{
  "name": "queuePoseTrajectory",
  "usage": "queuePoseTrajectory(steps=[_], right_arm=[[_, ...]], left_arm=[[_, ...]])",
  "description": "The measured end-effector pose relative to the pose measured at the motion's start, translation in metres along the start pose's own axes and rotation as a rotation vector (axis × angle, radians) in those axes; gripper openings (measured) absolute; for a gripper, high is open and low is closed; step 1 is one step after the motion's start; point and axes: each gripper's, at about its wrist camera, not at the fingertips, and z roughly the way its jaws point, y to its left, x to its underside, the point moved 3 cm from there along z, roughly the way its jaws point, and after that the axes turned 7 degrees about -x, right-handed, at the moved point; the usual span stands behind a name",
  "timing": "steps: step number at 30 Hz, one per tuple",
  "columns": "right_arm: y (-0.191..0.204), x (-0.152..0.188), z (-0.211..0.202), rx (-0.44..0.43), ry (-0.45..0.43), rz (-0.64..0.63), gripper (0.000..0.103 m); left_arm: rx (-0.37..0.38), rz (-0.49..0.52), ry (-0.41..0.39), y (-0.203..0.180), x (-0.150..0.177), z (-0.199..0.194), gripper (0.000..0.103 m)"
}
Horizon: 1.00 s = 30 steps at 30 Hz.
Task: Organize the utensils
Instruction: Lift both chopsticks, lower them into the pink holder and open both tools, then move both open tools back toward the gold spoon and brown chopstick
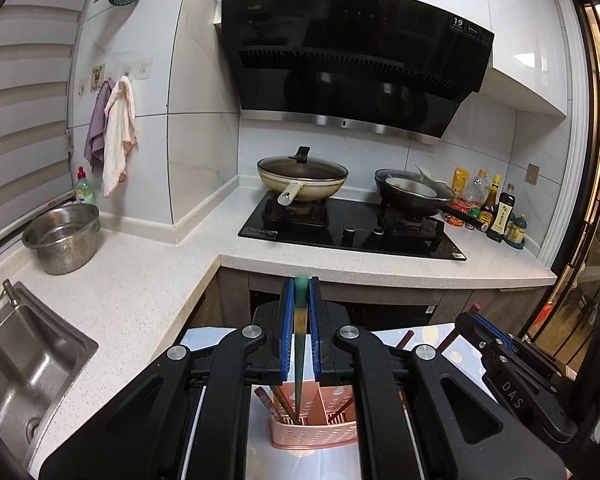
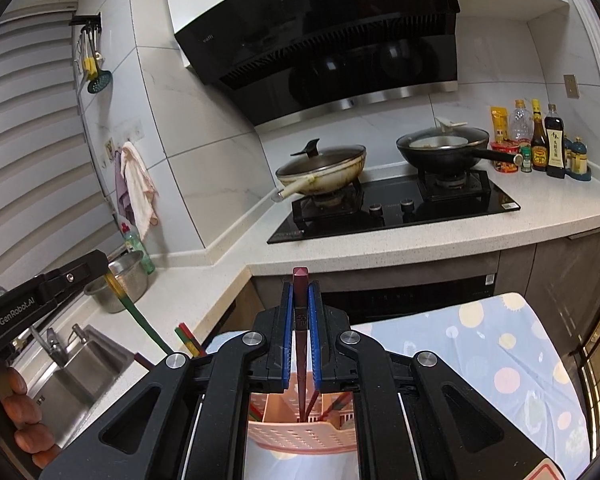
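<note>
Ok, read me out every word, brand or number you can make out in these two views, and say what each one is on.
"valli": range hood.
"19": sticker on the range hood; its small print is unreadable.
"DAS": right gripper body, seen from the left wrist.
"GenRobot.AI": left gripper body, seen from the right wrist.
Sauce bottle labels, hob markings: too small to read.

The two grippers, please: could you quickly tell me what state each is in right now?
Left gripper: shut on a green chopstick.
Right gripper: shut on a dark red chopstick.
</note>
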Motion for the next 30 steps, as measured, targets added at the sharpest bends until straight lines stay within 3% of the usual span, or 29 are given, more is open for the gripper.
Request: queuePoseTrajectory(steps=[3, 4, 5, 14, 26, 30], right_arm=[[0.001, 0.004, -0.002, 0.013, -0.002, -0.009, 0.020], [0.001, 0.005, -0.004, 0.014, -0.004, -0.010, 0.022], [0.002, 0.005, -0.006, 0.015, -0.006, -0.008, 0.026], [0.012, 0.012, -0.035, 0.012, -0.017, -0.021, 0.034], [0.035, 0.029, -0.086, -0.003, -0.019, -0.044, 0.035], [0.041, 0.040, -0.105, -0.008, -0.016, -0.047, 0.036]], left_arm=[[-0.006, 0.005, -0.001, -0.001, 0.005, -0.004, 0.016], [-0.015, 0.006, 0.003, -0.001, 0.007, -0.005, 0.034], [-0.024, 0.005, -0.003, -0.002, 0.008, -0.007, 0.046], [-0.042, 0.025, 0.018, -0.001, 0.022, -0.025, 0.049], [-0.039, 0.037, 0.029, 0.001, 0.039, -0.069, 0.050], [-0.040, 0.033, 0.028, 0.004, 0.046, -0.084, 0.054]])
